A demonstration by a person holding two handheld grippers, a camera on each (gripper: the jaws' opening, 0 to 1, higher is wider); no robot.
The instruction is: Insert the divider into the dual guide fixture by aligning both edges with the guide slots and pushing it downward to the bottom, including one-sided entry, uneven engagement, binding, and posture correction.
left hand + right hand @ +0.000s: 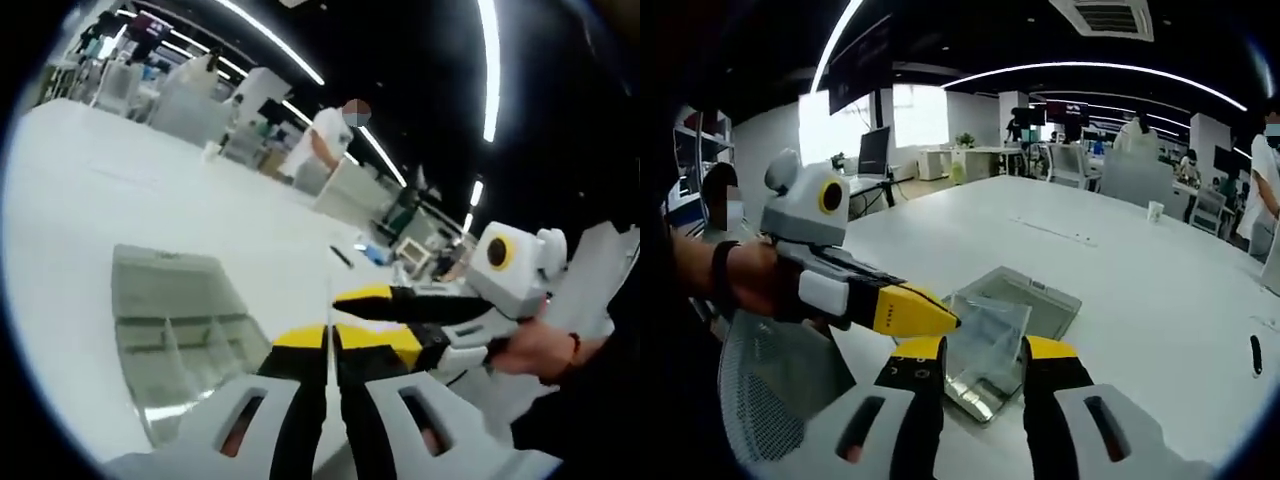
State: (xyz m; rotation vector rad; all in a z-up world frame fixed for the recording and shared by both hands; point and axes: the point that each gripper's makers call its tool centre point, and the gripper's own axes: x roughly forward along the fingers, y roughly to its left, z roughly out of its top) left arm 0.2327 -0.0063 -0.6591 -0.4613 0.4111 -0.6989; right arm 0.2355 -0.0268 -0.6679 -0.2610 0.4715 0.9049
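The clear dual guide fixture [170, 320], a see-through box with inner partitions, lies on the white table to the left of my left gripper [328, 340]. Its yellow-tipped jaws are shut on the thin clear divider [328, 312], seen edge-on. In the right gripper view the left gripper [930, 315] reaches in from the left and holds the divider [990, 325] above the fixture [1045, 295]. My right gripper [985, 352] is open, its jaws either side of the divider's near edge. The right gripper [385, 300] enters the left gripper view from the right, close beside the divider.
A broad white table [1120, 270] stretches away. A black pen [1255, 355] lies at its right, and a small cup [1155, 210] stands far off. A grey mesh chair back [770, 390] is near left. A person in white [325, 140] stands beyond the table.
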